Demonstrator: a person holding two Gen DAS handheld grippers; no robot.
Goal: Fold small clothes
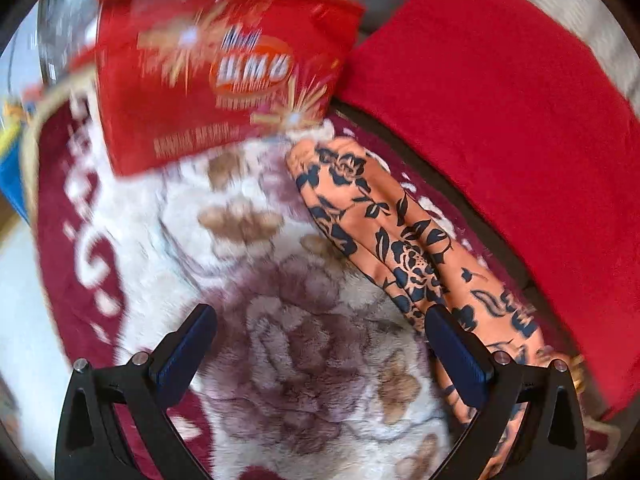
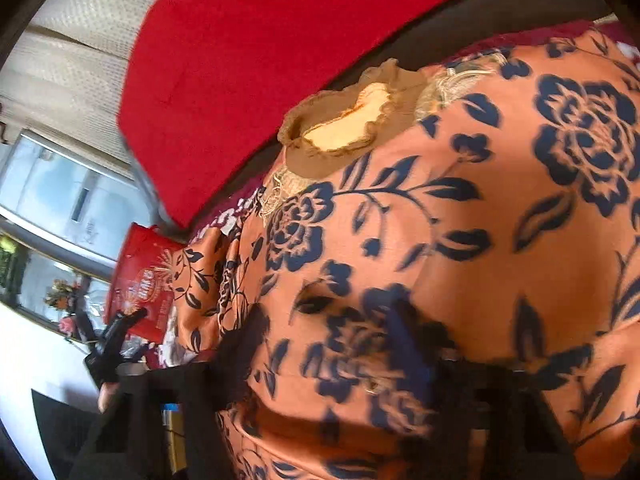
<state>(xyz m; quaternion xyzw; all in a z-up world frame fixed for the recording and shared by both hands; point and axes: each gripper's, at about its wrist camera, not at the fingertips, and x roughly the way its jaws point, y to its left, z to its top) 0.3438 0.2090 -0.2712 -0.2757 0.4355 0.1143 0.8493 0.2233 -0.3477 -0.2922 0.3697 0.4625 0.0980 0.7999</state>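
step: folding orange floral garment (image 1: 384, 236), lying on plush blanket (image 1: 280, 320) beside red cushion (image 1: 500, 120) | left gripper (image 1: 320, 344) jaws apart, empty, sleeve just right of it | right gripper (image 2: 332, 360) under cloth, grip can't tell | tip: pinch sleeve edge, fold inward flat | container: red snack bag (image 1: 216, 72), contents unseen

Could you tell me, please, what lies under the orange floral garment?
The orange floral garment lies on a plush maroon-and-white floral blanket, which shows all around it. Whatever sits directly beneath the garment, or between its layers, is covered and cannot be seen.
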